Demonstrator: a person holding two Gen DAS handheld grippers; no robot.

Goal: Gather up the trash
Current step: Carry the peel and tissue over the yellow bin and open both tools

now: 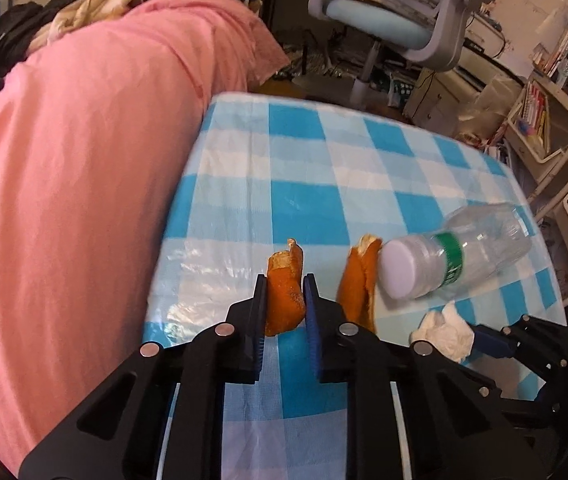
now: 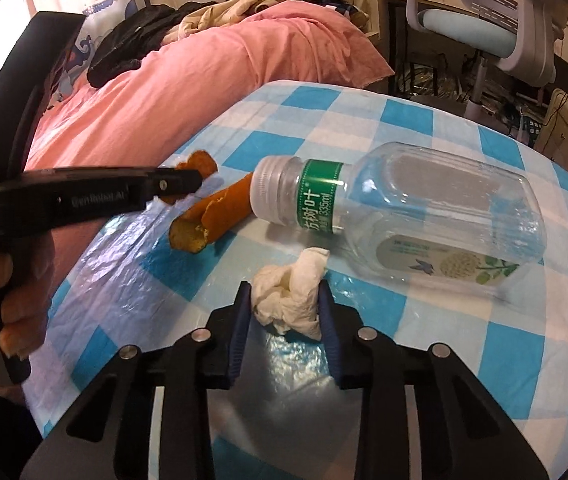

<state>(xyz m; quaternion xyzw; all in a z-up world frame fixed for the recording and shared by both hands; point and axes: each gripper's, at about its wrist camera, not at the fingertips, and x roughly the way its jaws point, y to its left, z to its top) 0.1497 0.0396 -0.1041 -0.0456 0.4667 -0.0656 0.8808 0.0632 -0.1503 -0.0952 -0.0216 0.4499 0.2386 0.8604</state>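
On the blue-and-white checked tablecloth (image 1: 324, 184) lie two pieces of orange peel, a crumpled white tissue and an empty clear plastic bottle. My left gripper (image 1: 284, 288) is shut on one orange peel (image 1: 282, 300); it also shows in the right wrist view (image 2: 200, 164). The second peel (image 1: 358, 280) (image 2: 212, 216) lies beside it, against the bottle's white cap. The bottle (image 1: 464, 252) (image 2: 404, 212) lies on its side. My right gripper (image 2: 284, 292) is shut on the tissue (image 2: 290, 296), which also shows in the left wrist view (image 1: 444, 330).
A bed with a pink cover (image 1: 76, 140) presses against the table's left edge. A blue-grey office chair (image 1: 396, 20) stands beyond the far edge. Shelves with books (image 1: 544, 116) stand to the right. A clear plastic sheet (image 2: 124, 264) lies on the cloth near the left edge.
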